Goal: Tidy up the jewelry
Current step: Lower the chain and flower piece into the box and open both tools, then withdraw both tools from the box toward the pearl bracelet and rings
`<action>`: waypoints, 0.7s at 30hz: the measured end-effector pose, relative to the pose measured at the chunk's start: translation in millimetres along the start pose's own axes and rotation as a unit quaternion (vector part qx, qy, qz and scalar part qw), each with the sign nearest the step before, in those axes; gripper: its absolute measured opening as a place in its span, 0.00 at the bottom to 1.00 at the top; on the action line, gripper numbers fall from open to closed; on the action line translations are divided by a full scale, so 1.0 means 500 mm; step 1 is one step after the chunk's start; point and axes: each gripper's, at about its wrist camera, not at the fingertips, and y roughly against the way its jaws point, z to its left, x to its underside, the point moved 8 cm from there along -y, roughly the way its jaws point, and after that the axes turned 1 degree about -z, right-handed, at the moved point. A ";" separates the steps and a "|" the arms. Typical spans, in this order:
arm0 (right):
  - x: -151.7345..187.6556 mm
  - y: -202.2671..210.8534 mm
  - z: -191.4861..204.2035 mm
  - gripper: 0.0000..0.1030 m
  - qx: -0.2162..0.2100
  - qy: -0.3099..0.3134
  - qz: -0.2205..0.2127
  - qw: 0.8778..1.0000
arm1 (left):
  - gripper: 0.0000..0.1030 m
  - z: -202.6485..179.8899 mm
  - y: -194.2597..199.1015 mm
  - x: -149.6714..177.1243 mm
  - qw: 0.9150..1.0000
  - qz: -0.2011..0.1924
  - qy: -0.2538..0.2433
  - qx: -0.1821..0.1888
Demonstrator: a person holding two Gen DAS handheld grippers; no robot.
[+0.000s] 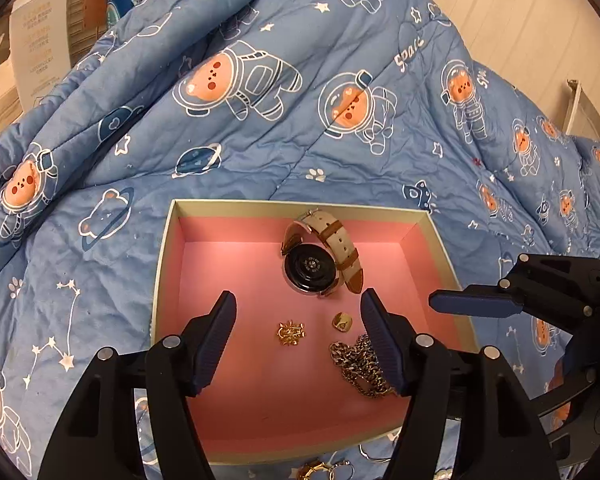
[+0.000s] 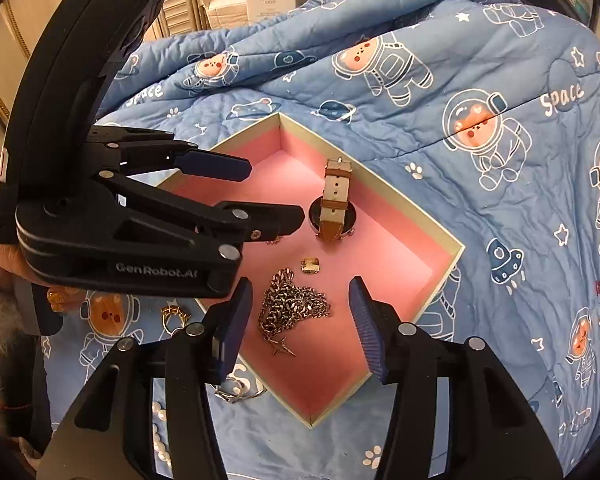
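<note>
Both left gripper (image 1: 298,344) and right gripper (image 2: 300,320) gape wide and empty over the pink-lined cardboard box (image 2: 404,196), chunky silver chain necklace (image 2: 294,306) directly under the right one; next, probably fetch the gold ring (image 2: 175,315) lying outside, left of right gripper, pinching low.

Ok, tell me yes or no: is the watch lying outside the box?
No, the watch lies inside the box, on its pink floor near the far wall.
</note>
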 end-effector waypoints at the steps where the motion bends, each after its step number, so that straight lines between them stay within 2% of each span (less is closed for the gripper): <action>1: -0.001 0.011 -0.004 0.62 0.004 -0.006 -0.008 1.000 | 0.63 0.002 0.009 -0.005 1.000 -0.007 0.006 0.002; 5: 0.007 0.052 -0.018 0.71 0.012 -0.043 -0.045 0.998 | 0.79 0.017 0.059 -0.012 0.998 -0.044 0.036 0.009; 7: 0.018 0.070 -0.021 0.79 0.023 -0.066 -0.058 0.996 | 0.84 0.025 0.088 -0.005 0.997 -0.062 0.049 0.012; 9: 0.032 0.087 -0.016 0.80 0.023 -0.084 -0.078 0.993 | 0.91 0.032 0.114 0.015 0.995 -0.077 0.055 0.006; 16: 0.107 0.129 0.025 0.80 0.052 -0.112 -0.123 0.985 | 0.93 0.047 0.178 0.127 0.994 -0.097 0.054 -0.010; 21: 0.171 0.134 0.060 0.80 0.056 -0.119 -0.120 0.984 | 0.93 0.047 0.211 0.216 0.993 -0.105 0.039 -0.035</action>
